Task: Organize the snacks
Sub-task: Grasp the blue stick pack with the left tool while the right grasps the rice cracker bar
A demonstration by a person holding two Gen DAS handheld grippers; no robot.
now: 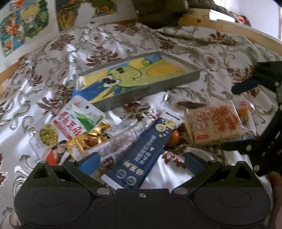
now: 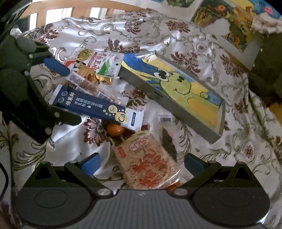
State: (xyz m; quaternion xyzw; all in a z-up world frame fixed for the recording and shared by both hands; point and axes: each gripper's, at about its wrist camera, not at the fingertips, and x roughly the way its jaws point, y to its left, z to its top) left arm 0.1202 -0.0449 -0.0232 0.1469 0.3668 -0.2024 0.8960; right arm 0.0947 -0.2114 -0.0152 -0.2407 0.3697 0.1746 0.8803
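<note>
Snacks lie in a heap on a floral satin cloth. My left gripper point(image 1: 141, 161) is open, its blue pads on either side of a navy sachet point(image 1: 141, 151) and a clear sausage stick point(image 1: 119, 141). Left of them lie a green-and-white pouch point(image 1: 70, 121) and a gold wrapper point(image 1: 88, 139). My right gripper point(image 2: 142, 162) is open around a clear pack of puffed rice cake point(image 2: 148, 163), not closed on it. A small orange fruit point(image 2: 115, 129) sits between sachet and rice cake. Behind the heap rests a grey tray point(image 1: 158, 88) with a green cartoon picture in its bottom and no snacks in it.
A wooden rail point(image 1: 229, 26) borders the cloth at the back. Cartoon pictures point(image 1: 23, 22) lean at the far left. A dark flat scrap point(image 2: 169, 142) and a small barcode label point(image 2: 164, 119) lie near the rice cake. A dark bulky object point(image 1: 158, 12) stands behind the tray.
</note>
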